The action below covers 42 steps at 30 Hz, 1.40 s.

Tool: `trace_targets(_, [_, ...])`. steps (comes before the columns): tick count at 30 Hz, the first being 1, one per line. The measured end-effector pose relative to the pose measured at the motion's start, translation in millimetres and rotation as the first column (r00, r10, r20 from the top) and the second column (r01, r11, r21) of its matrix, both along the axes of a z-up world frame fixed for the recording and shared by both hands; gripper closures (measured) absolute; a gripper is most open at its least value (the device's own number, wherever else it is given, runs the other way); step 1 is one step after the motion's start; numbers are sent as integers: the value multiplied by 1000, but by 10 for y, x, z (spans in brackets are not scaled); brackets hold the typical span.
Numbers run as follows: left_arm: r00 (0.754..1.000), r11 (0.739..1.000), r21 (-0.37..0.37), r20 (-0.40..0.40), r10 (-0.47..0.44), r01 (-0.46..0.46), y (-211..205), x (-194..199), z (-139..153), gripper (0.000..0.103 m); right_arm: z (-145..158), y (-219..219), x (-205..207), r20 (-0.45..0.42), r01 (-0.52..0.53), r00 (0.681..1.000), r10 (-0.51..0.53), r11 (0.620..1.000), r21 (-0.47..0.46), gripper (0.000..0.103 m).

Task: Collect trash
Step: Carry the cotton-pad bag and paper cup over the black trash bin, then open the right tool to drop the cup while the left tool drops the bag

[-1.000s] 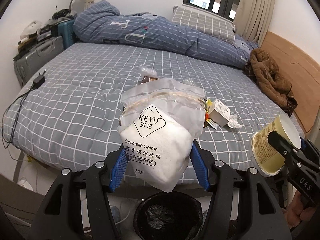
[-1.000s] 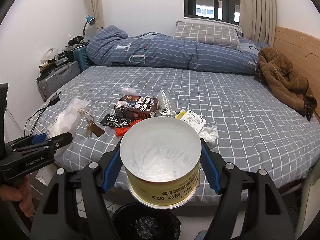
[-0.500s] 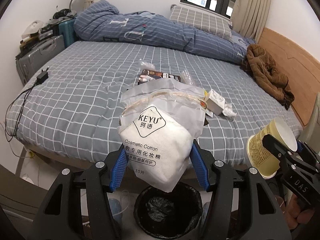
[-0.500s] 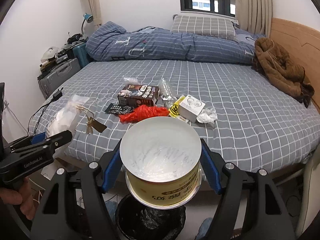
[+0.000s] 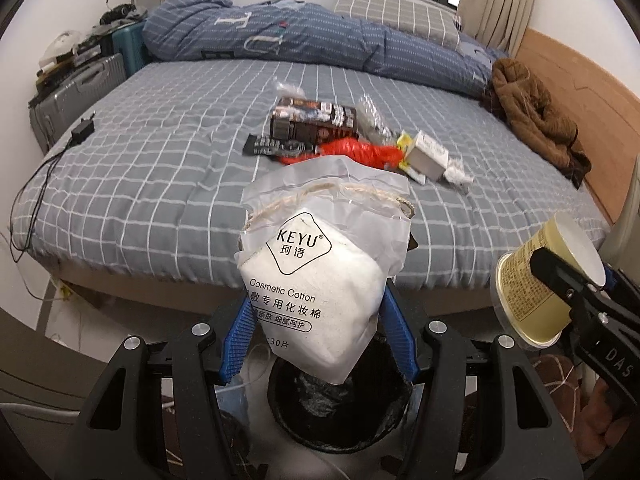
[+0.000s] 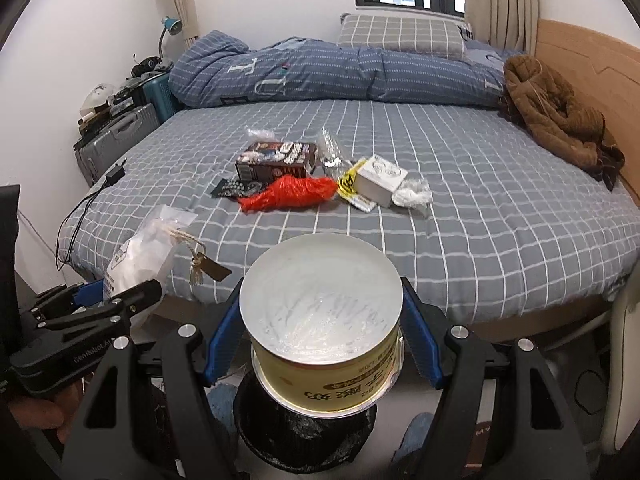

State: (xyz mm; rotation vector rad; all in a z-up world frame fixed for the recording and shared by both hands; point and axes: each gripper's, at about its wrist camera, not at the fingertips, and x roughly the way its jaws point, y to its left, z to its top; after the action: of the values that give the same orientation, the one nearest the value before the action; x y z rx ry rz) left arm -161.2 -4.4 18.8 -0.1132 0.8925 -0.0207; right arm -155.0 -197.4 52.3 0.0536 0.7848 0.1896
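Observation:
My left gripper [image 5: 316,336] is shut on a clear bag of white cosmetic cotton [image 5: 316,276], held right above a black bin lined with a black bag [image 5: 340,412] on the floor by the bed. My right gripper [image 6: 320,340] is shut on a yellow paper cup with a white lid [image 6: 320,312], also above the bin [image 6: 304,436]. The cup [image 5: 536,292] shows at the right of the left wrist view, the bag [image 6: 140,256] at the left of the right wrist view. More trash lies on the bed: a red bag [image 6: 288,196], a dark box [image 6: 276,160], a white box [image 6: 380,180].
The bed [image 6: 480,220] has a grey checked sheet, a blue duvet [image 6: 340,76] and a brown jacket [image 6: 556,116] at the far right. Suitcases [image 6: 116,140] stand at the left wall. A charger and cable [image 5: 80,132] lie on the bed's left edge.
Both grippers have drawn back and down from the bed with their loads. The bin now sits more fully under them, and the trash pile on the bed looks farther off.

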Motion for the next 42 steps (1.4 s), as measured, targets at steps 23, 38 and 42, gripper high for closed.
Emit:
trace_targets(23, [987,1000,24,-162,10,-6,62,-212,-1125,46,-1067,75,-20,-211,-21,977,13,999,-36,35])
trace_targets(38, [959,999,12,-278,49,-48,329,-265,-1805,46,-1947,385,62,-377,-89,924,61,994,-56,35])
trace_targets(42, [953,998,9,-296,69,-70,427,-230,-1909,46,-2137,495,87,-408,-110,909,78,992,-55,35])
